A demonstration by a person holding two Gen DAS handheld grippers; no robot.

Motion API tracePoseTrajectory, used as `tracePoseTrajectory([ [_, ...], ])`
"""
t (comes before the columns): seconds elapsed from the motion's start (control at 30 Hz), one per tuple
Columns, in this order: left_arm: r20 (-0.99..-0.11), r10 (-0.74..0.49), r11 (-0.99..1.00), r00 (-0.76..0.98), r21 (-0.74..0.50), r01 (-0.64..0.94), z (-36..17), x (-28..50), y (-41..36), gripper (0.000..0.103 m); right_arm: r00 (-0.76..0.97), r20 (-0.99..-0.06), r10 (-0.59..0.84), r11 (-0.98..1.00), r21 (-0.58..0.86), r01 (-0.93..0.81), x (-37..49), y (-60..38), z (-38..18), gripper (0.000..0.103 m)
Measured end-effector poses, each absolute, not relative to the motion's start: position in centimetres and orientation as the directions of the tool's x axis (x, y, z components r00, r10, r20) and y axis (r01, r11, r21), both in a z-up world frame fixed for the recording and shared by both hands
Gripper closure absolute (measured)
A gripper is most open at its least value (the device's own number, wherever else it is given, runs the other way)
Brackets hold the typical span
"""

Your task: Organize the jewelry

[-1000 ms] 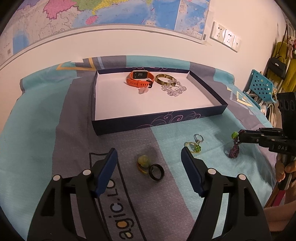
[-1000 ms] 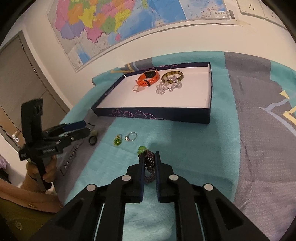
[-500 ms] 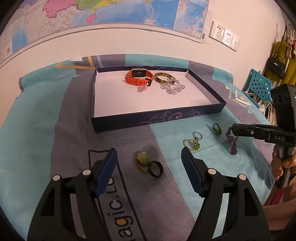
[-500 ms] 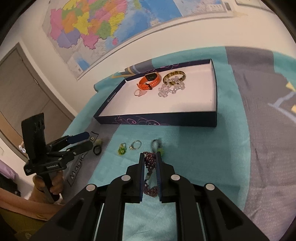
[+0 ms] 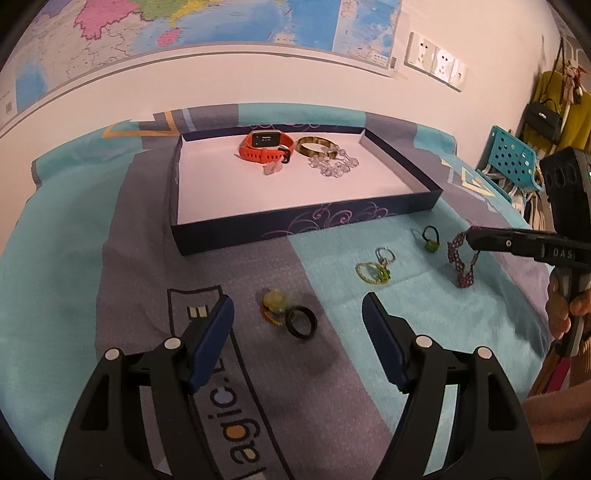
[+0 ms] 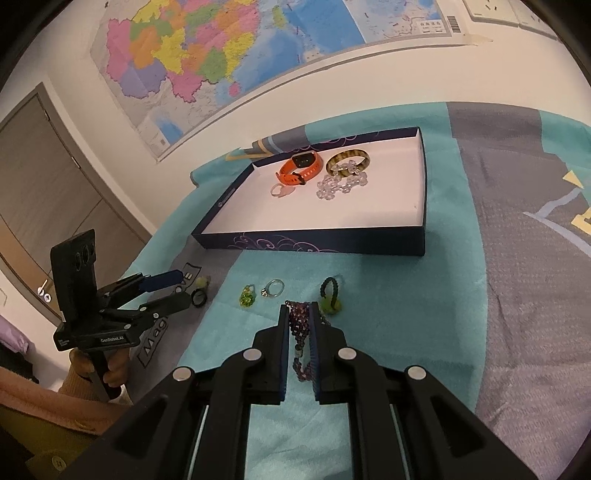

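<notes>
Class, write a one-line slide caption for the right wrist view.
Right gripper lifts a purple bead bracelet toward the tray; rings wait on the cloth.

Behind the bed I see a big wall map (image 6: 229, 55), with white sockets (image 5: 436, 62) to its right. Far right stands a blue perforated chair (image 5: 511, 162); above it hangs what looks like a black handbag (image 5: 545, 118). A grey door (image 6: 40, 177) sits far left.

From my right wrist camera, the middle of the purple bead bracelet (image 6: 297, 334) is hidden between my right gripper (image 6: 299, 314) pads. The hand holding my left gripper (image 6: 168, 288) is mostly covered by its handle. The black ring (image 6: 198, 297) sits partly behind that gripper's lower finger. Small green charm (image 6: 248, 295): too small to identify. Wall map (image 5: 221, 22) cut off by the top edge.
</notes>
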State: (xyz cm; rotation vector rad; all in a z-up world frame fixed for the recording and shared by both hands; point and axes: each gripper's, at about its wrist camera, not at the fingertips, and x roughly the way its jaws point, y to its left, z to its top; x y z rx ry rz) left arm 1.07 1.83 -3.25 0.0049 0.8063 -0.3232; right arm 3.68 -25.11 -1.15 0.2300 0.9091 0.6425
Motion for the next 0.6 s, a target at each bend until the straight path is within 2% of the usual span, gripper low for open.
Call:
tracePoseTrajectory([
  [0.2,-0.721,-0.306,0.942,0.621,-0.134,0.309,-3.6,1.0,1.5,0.044,0.423,-0.671,0.61,0.787,0.445,-0.428,3.6,-24.4,-1.8,0.093],
  [0.37,-0.731,-0.324,0.933,0.601,-0.142,0.33,-3.9,1.0,1.0,0.058,0.417,-0.679,0.604,0.79,0.444,-0.423,3.6,-24.0,-2.3,0.093],
  [0.6,-0.742,-0.34,0.923,0.577,-0.146,0.356,-4.3,0.8,0.4,0.071,0.412,-0.689,0.596,0.797,0.445,-0.409,3.5,-24.3,-2.9,0.092],
])
